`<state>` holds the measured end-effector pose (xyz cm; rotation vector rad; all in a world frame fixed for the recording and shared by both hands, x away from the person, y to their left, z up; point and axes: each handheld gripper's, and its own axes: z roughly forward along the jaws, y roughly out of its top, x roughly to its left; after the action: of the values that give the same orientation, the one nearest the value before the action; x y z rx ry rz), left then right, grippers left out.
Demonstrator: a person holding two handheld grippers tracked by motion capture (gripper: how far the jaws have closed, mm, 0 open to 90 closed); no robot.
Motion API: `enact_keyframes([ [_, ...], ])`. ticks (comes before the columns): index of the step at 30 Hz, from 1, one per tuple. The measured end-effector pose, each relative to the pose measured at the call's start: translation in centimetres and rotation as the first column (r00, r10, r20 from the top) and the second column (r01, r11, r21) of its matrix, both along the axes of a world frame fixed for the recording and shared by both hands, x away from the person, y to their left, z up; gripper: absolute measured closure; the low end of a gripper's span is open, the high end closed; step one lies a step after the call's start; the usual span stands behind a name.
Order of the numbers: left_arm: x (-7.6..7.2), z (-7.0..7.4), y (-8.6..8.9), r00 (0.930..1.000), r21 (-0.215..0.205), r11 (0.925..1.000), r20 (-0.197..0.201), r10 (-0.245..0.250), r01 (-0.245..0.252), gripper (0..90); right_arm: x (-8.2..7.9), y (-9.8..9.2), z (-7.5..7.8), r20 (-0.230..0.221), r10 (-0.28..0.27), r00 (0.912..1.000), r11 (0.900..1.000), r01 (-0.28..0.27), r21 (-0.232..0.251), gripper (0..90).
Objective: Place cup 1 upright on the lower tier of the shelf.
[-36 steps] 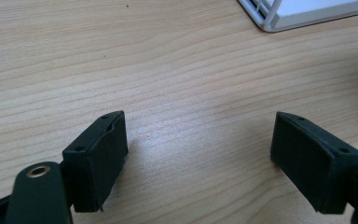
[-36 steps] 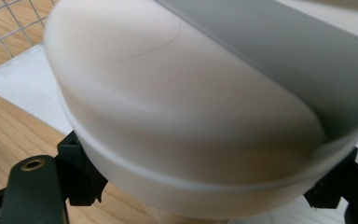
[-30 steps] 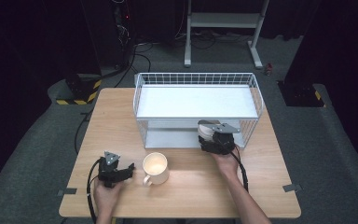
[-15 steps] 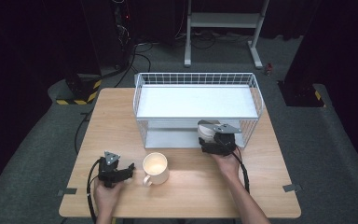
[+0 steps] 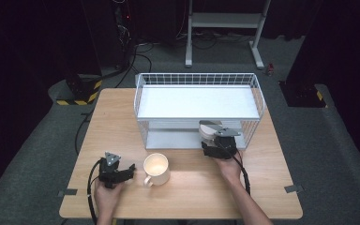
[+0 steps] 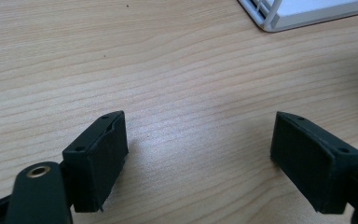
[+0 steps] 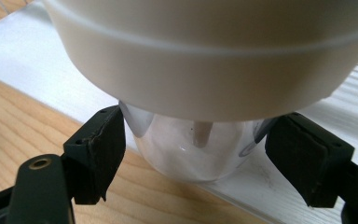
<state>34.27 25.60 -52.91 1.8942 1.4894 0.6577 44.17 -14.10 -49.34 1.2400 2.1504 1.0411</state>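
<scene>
What has just changed is the grip of our right tongs [image 7: 193,158]. Their jaws have just been closing, with the rounded clear body of the white-topped container [image 7: 200,70] between them. In the right gripper view the left pad lies against the clear wall. The right pad sits at the other side, touching as far as we can tell, so we read this as a grip now taken on the container.

The container stands on the front lip of the lower shelf [image 7: 28,51] of the wire rack [image 5: 197,79]. That is toward the rack's right front corner, and the rack takes up the far middle of the counter [image 5: 192,197].

Our left tongs [image 6: 200,154] stand open over bare wood near the counter's front left. Nothing is between their pads, and the mug [image 5: 157,168] is just beside them.

We judge that the closing settles the hold on the container, so it could next be drawn off the shelf or pushed deeper in. The clear wall is smooth and curved, so it may slip in the grip.
</scene>
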Motion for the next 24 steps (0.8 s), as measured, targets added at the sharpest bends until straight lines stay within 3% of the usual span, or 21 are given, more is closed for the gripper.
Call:
enact_keyframes([
  [8, 0.0, 0.0, 0.0, 1.0000, 0.001, 1.0000, 0.000, 0.000, 0.000, 18.8, 0.6, 0.1, -0.5, -0.010, -0.028, 0.9996, 1.000, 0.028, 0.006, 22.2],
  [11, 0.0, 0.0, 0.0, 1.0000, 0.001, 1.0000, 0.001, 0.000, 0.000, 18.8, 0.9, 0.1, -0.9, -0.028, -0.055, 0.9981, 0.999, 0.055, -0.001, 27.4],
  [18, 0.0, 0.0, 0.0, 1.0000, 0.001, 1.0000, -0.001, 0.000, 0.000, 18.8, 1.4, 0.0, -1.0, -0.001, -0.054, 0.9985, 0.998, 0.054, -0.010, 31.3],
  [24, 0.0, 0.0, 0.0, 1.0000, 0.000, 1.0000, -0.002, -0.001, 0.001, 18.7, 1.7, 0.0, -1.3, -0.008, -0.088, 0.9961, 0.996, 0.088, -0.001, 35.9],
])
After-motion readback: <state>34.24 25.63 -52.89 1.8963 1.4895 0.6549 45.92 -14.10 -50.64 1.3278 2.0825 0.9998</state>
